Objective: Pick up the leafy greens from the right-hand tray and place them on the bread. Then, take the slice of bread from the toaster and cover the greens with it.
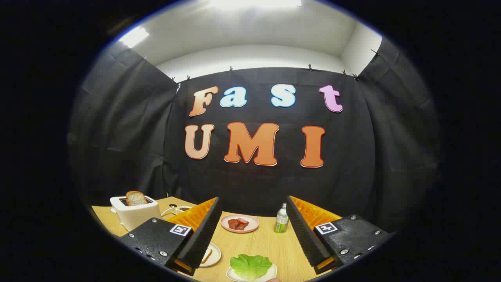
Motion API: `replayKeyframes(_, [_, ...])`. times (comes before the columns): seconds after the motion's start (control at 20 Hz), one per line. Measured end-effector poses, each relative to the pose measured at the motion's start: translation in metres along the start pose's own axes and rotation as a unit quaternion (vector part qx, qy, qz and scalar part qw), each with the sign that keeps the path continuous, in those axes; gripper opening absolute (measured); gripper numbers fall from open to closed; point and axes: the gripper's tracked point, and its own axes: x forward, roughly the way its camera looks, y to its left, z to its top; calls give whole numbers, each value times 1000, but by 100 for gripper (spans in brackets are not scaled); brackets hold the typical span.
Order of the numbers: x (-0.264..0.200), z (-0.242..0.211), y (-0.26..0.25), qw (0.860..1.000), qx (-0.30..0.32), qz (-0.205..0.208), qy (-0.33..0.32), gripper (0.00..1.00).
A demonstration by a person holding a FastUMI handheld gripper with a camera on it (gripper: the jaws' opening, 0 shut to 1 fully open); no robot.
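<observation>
The fingers (250, 231) are gaping wide above the worktop (266, 243), holding nothing; the greens (250, 265) are lying between them, so picking comes first, needing a descent

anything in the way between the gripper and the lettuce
Nothing visible. The open gripper hangs above the wooden table, and the green leafy lettuce on its small white tray lies between the fingers, with only bare table around it.
</observation>
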Motion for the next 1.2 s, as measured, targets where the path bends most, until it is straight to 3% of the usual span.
replayKeyframes(0.6, [-7, 2, -4, 1000, -17, 1, -5, 99])
replayKeyframes(1.2, [24, -62, -24, 997, 6, 15, 77, 99])
